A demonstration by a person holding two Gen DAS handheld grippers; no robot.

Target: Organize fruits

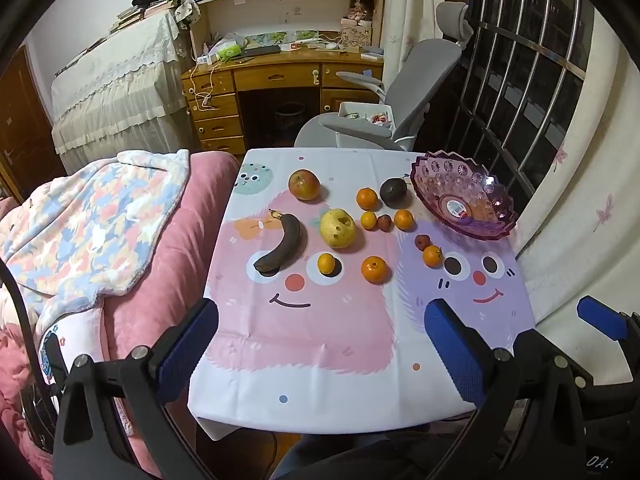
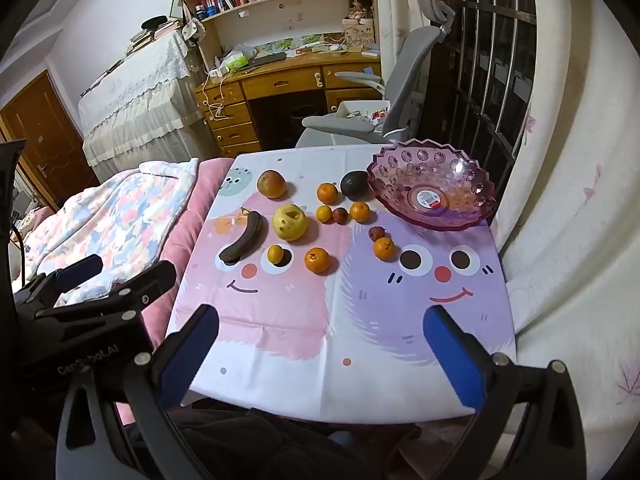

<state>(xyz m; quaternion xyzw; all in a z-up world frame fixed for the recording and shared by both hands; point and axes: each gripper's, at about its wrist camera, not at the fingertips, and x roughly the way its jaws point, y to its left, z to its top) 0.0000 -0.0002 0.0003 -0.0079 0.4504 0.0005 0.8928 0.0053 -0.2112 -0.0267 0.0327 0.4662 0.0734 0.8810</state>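
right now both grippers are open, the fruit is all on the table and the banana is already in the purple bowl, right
Not quite. The banana lies on the table left of the pear, not in the bowl, which holds no fruit. Both views show it. The left gripper and right gripper are open.

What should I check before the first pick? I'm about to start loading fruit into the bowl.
1. Left gripper open and holding nothing: ok.
2. Right gripper open and holding nothing: ok.
3. Bowl free to receive fruit, only a sticker inside: ok.
4. Fruit spread apart enough to grasp: mostly ok; the lychee touches an orange.
5. Bowl upright and stable: not ok, it looks tilted at the table's far right edge.
6. Banana firm enough to grip: cannot tell; it is very dark.
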